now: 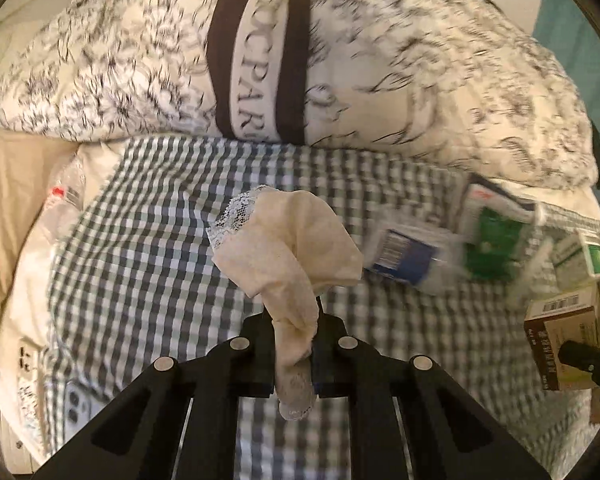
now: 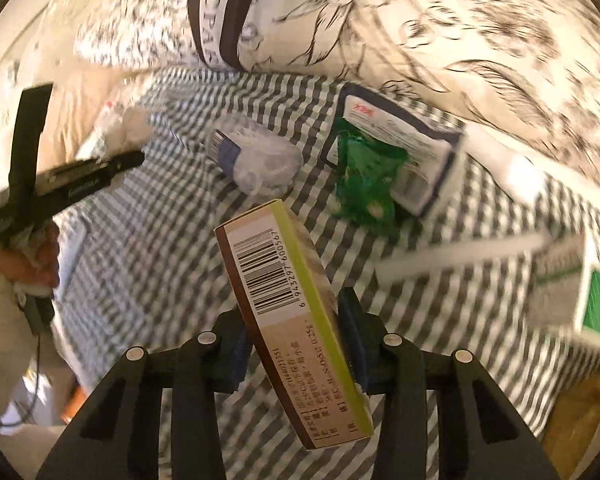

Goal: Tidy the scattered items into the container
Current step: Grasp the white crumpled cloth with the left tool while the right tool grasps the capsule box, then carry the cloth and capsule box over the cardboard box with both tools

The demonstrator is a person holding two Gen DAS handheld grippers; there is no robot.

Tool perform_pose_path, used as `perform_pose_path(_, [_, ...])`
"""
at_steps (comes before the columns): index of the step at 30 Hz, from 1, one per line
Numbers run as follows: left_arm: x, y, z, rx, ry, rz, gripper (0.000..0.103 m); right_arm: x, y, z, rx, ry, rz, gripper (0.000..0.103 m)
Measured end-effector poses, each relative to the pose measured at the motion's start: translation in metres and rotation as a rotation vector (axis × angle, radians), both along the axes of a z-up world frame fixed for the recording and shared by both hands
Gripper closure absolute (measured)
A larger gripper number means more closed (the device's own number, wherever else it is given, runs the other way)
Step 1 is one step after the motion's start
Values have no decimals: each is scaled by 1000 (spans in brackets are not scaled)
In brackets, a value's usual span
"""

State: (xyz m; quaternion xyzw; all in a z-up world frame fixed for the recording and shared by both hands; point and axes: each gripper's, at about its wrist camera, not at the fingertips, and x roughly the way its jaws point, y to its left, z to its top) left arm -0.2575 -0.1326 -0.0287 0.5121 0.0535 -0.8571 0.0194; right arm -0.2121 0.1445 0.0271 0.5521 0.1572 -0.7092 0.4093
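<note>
Above checked sheet (image 1: 140,240), hands raised (tilted down)

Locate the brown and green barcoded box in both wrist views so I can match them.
Left wrist view: the barcoded box sits at the far right edge, held by the right gripper.
Right wrist view: the box fills the lower centre, tilted, clamped between the jaws.
Shared landmark: the pillow's dark lettered band at the top of both, above the gingham sheet.

Both wrist views steeply down, sharing checked sheet (image 1: 160,240).
</note>
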Motion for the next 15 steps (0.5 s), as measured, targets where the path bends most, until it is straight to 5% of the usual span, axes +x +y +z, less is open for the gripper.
perform_pose_path(15, [60, 100, 134, -33, 64, -206, 91, 57, 107, 125, -158, 121, -243, 65])
